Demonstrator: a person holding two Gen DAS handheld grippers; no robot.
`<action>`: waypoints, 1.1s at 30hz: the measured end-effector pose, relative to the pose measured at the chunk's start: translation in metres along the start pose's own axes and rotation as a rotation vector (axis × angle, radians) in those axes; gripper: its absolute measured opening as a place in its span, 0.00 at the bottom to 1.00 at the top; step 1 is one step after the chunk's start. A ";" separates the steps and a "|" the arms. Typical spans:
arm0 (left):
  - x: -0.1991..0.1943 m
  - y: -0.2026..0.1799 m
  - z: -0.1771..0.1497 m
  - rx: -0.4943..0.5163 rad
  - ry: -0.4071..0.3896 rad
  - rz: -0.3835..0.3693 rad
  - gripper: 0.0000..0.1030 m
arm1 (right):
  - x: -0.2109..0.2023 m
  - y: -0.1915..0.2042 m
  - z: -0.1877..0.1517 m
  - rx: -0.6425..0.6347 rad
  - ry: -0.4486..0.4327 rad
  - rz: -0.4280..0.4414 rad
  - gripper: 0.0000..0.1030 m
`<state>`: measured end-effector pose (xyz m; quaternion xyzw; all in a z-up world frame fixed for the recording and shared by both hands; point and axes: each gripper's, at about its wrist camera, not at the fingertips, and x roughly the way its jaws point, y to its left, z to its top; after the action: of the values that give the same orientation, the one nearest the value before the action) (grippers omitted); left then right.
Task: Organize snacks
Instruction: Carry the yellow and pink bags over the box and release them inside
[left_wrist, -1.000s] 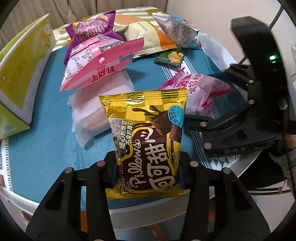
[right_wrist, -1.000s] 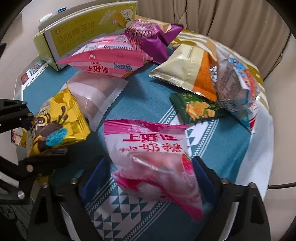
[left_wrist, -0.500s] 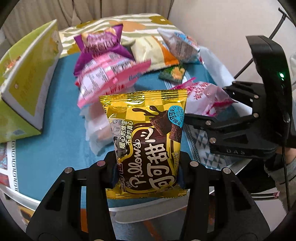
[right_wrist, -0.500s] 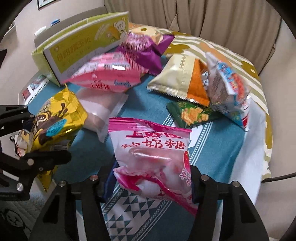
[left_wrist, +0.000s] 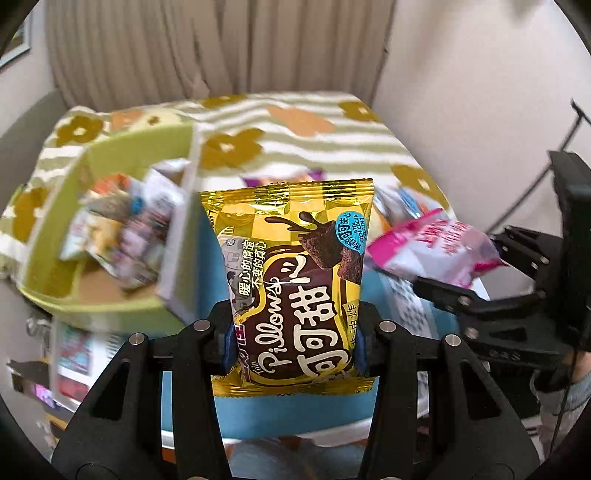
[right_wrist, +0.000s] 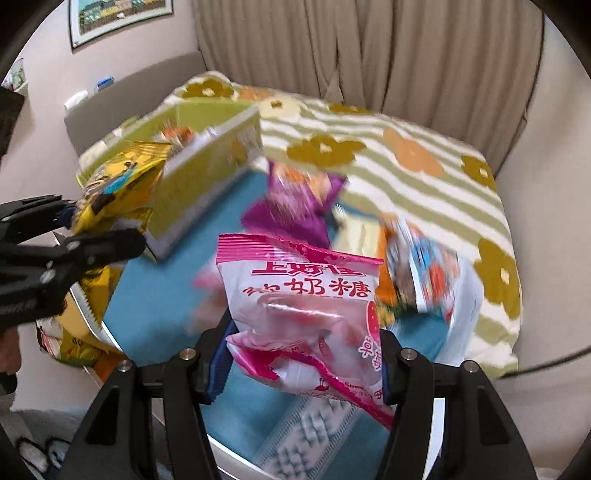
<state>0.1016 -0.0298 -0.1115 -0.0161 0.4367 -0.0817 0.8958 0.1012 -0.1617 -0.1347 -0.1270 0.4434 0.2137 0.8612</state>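
My left gripper (left_wrist: 293, 341) is shut on a gold and brown Pillows cocoa snack bag (left_wrist: 291, 280), held upright above the table's near edge. It also shows in the right wrist view (right_wrist: 110, 192), next to the green box. My right gripper (right_wrist: 301, 363) is shut on a pink and white milk candy bag (right_wrist: 306, 310), lifted off the blue tablecloth (right_wrist: 166, 291). That bag shows at the right of the left wrist view (left_wrist: 432, 247). An open yellow-green cardboard box (left_wrist: 107, 218) at the left holds several snack packets.
A purple bag (right_wrist: 295, 206), an orange and cream bag (right_wrist: 388, 240) and a blue and white bag (right_wrist: 424, 266) lie on the table behind the pink bag. A flowered striped blanket (right_wrist: 388, 147) and curtains lie beyond. The table's front edge is just below both grippers.
Both grippers have lifted their bags and tilted upward, so the room and curtains now show. The green box's open inside has come into view. The pink bag has left the table.
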 end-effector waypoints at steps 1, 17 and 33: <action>-0.003 0.011 0.007 -0.011 -0.009 0.012 0.41 | -0.003 0.006 0.010 -0.006 -0.018 0.004 0.55; 0.006 0.214 0.074 -0.132 0.011 0.121 0.41 | 0.043 0.112 0.161 0.047 -0.112 0.124 0.55; 0.037 0.298 0.056 -0.115 0.087 0.073 0.96 | 0.088 0.158 0.197 0.141 -0.051 0.086 0.55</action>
<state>0.2074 0.2556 -0.1353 -0.0482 0.4794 -0.0243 0.8759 0.2106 0.0796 -0.0986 -0.0415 0.4404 0.2219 0.8690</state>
